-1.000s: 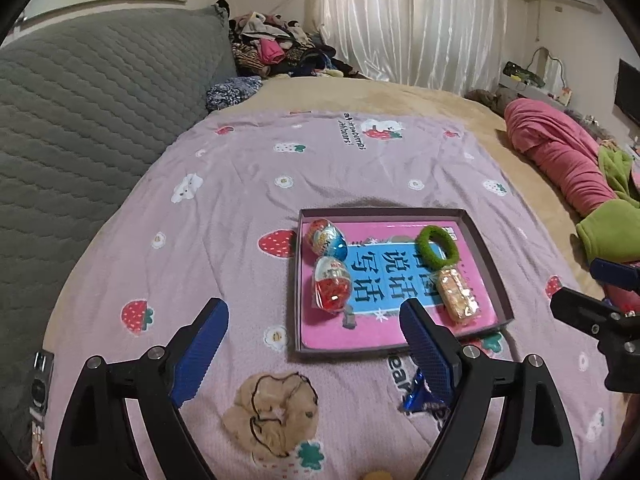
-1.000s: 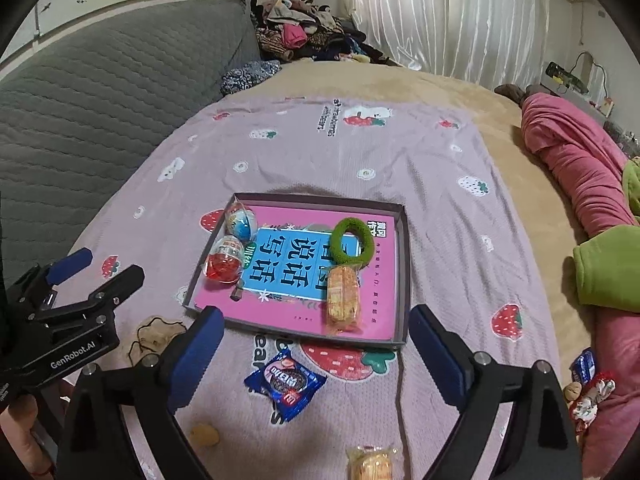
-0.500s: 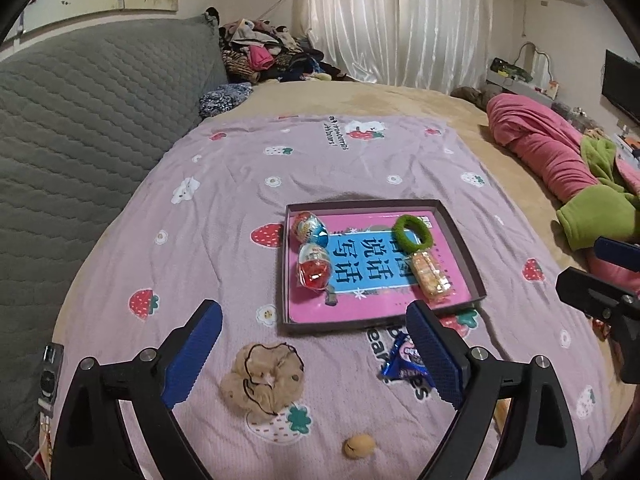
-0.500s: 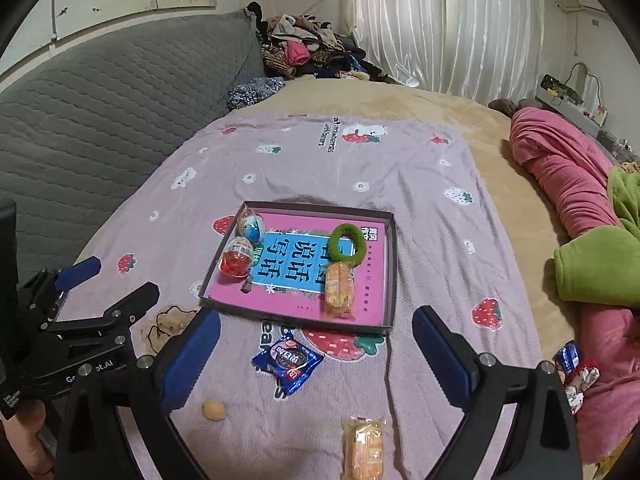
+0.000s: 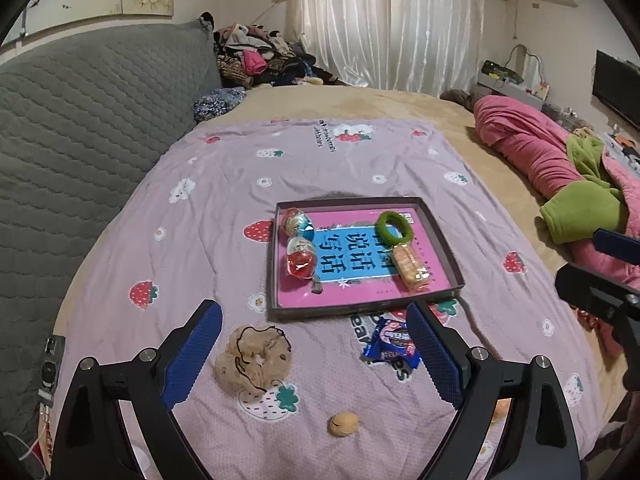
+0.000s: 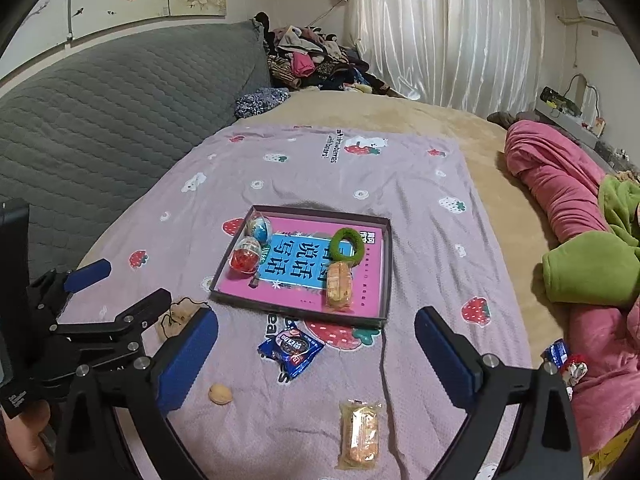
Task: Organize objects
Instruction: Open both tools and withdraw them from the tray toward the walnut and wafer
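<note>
2 grippers — left gripper, right gripper — have pulled back, jaws just widening, empty; blue snack packet awaits the tray.

Left wrist view: the blue snack packet is partly hidden behind the right-hand finger. Right wrist view: the beige scrunchie is mostly covered by the left gripper, left of the jaws.
</note>
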The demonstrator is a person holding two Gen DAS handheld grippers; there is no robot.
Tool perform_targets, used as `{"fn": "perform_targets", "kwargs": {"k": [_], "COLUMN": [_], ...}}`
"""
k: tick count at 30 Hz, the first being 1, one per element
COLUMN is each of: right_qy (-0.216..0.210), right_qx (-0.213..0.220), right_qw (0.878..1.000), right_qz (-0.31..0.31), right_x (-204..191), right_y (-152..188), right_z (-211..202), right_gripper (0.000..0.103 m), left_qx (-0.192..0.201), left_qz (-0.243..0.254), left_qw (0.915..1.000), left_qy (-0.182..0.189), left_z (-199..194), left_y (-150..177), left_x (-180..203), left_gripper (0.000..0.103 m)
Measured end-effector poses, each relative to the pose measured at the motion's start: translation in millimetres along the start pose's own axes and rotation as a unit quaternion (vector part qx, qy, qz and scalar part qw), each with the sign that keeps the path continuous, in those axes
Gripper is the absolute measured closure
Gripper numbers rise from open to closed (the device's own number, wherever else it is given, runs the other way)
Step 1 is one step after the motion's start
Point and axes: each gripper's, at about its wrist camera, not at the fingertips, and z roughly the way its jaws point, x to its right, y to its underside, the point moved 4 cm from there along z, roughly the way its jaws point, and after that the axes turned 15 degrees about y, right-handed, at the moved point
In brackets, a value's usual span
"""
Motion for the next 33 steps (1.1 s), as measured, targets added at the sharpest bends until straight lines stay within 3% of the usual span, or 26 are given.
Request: {"fn": "perform_targets", "kwargs": {"k": [33], "right_qy": [0.0], "right_qx": [-0.001], "right_qw": [1.0], "right_qz": [0.008], "right_x": [14.5], "right_y": [49.7], "right_z": [-20.7], "right_gripper": [0.002], "left_qx": [-0.009], "left_qz": [-0.003], "left_qw": [0.9999], "left_qy": [0.008], "left_z": [-17.8], "left_y": [48.3], "left_x": [15.9], "left_gripper": [0.009]}}
